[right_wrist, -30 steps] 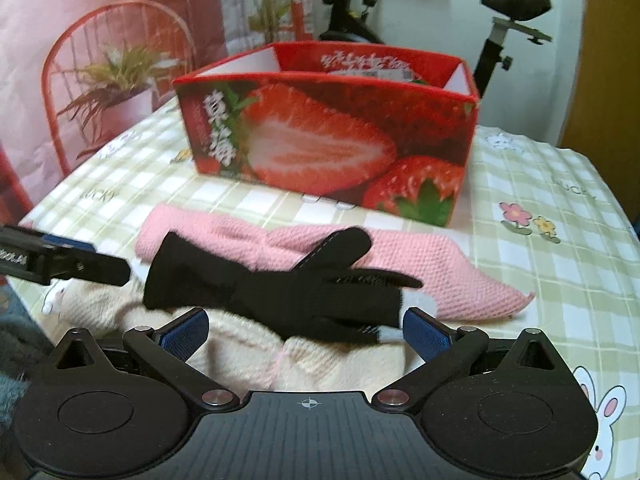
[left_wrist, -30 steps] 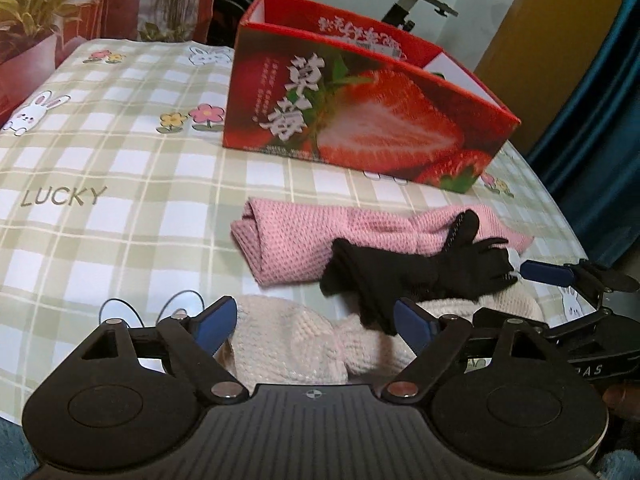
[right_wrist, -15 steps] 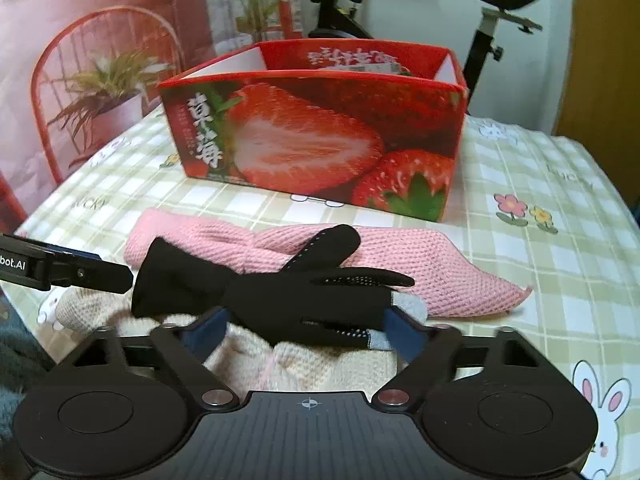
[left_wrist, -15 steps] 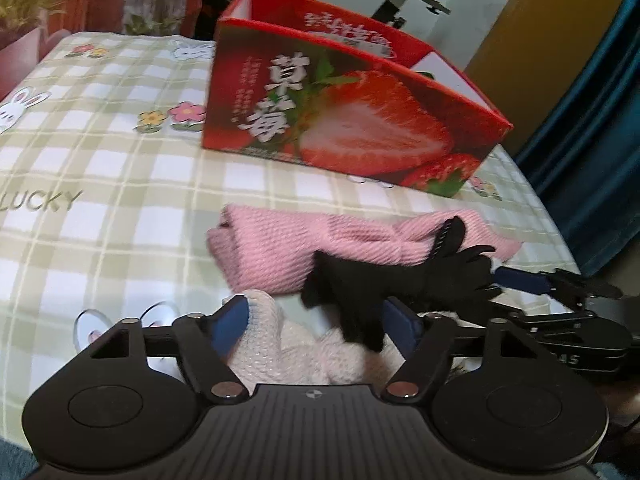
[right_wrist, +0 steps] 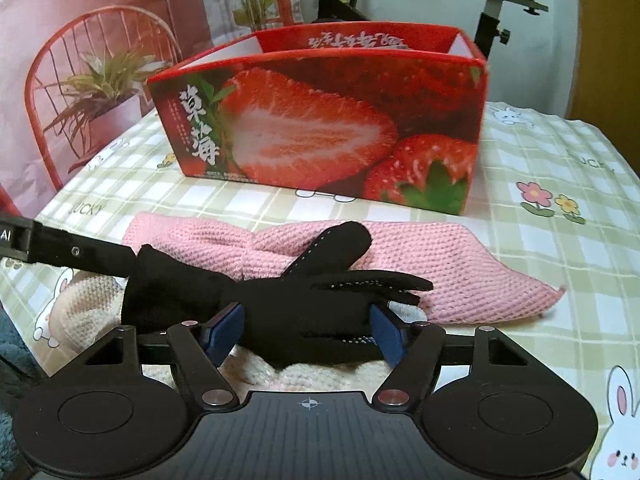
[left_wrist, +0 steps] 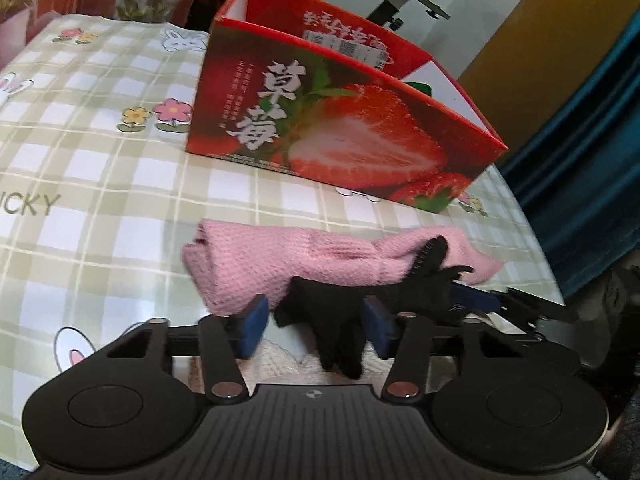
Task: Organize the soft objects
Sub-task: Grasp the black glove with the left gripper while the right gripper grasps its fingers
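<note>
A black glove (left_wrist: 344, 312) (right_wrist: 280, 300) lies across a cream knitted cloth (left_wrist: 288, 364) (right_wrist: 88, 300) at the table's near edge, with a pink knitted cloth (left_wrist: 288, 264) (right_wrist: 420, 264) just behind it. My left gripper (left_wrist: 316, 326) is open, its blue pads on either side of the glove's cuff. My right gripper (right_wrist: 306, 334) is open, its pads on either side of the glove's palm. Neither is closed on the fabric. A red strawberry-print box (left_wrist: 344, 120) (right_wrist: 328, 120), open at the top, stands behind the cloths.
The table has a green checked cloth (left_wrist: 88, 168) with rabbits and flowers. An exercise bike (right_wrist: 500, 4) and a red wire chair with a plant (right_wrist: 92, 80) stand beyond the table. A blue curtain (left_wrist: 592, 160) hangs to the right.
Both grippers have moved forward and lower onto the glove, and their jaws have narrowed around it. The glove and the cloths have not moved.
</note>
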A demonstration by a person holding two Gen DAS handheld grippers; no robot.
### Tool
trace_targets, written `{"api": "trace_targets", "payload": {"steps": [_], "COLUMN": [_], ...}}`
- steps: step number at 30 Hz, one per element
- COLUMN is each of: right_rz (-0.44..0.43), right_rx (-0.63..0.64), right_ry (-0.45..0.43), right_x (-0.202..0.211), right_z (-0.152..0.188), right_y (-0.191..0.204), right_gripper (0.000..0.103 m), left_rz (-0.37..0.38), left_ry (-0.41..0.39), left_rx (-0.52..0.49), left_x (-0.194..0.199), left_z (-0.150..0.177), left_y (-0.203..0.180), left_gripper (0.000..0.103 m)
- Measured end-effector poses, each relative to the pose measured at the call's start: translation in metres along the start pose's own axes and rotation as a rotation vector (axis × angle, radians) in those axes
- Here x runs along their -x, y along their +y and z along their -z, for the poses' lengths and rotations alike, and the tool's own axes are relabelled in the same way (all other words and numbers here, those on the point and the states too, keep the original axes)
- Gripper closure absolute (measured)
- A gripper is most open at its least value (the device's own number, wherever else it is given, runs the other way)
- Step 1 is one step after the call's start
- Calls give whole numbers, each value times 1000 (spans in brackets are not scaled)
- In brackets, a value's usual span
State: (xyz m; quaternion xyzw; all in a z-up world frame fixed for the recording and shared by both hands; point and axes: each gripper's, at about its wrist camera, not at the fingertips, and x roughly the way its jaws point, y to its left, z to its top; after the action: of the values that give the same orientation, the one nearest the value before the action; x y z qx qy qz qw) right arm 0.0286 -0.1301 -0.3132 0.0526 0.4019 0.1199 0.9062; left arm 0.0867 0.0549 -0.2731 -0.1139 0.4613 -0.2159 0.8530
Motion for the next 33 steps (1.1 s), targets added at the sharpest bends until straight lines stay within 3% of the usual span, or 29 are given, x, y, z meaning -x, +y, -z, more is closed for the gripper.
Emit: {"api": "trace_targets", "payload": {"steps": [3, 6, 10, 17, 20, 25, 30, 33], "right_rz": [-5, -8, -14, -13, -38, -65, -15, -15], "right_rx": [3, -1, -11, -19, -52, -108, -111, -128], "right_ry": [4, 8, 12, 12, 4, -19, -92, -69], "right_x": [-4, -6, -9, -21, -20, -6, 9, 0], "right_z": [-3, -4, -6, -18, -18, -15, -15, -17], "right_y": [3, 3, 2, 1, -4, -15, -22, -26], "right_gripper": [37, 37, 37, 38, 37, 40, 39, 39], "left_rz": [8, -39, -44, -72, -82, -70, -65, -68], "left_ry": [45, 104, 115, 88, 59, 20, 23, 16], "left_rx": [-48, -64, -52, -35, -45, -34, 10, 26], "left_x": [-12, -32, -45, -57, -53, -46, -43, -42], "left_z": [-2, -3, -10, -32, -31, -22, -18, -18], "left_y": [-10, -14, -12, -6, -5, 1, 11, 14], "left_gripper": [52, 52, 57, 60, 77, 79, 79, 79]}}
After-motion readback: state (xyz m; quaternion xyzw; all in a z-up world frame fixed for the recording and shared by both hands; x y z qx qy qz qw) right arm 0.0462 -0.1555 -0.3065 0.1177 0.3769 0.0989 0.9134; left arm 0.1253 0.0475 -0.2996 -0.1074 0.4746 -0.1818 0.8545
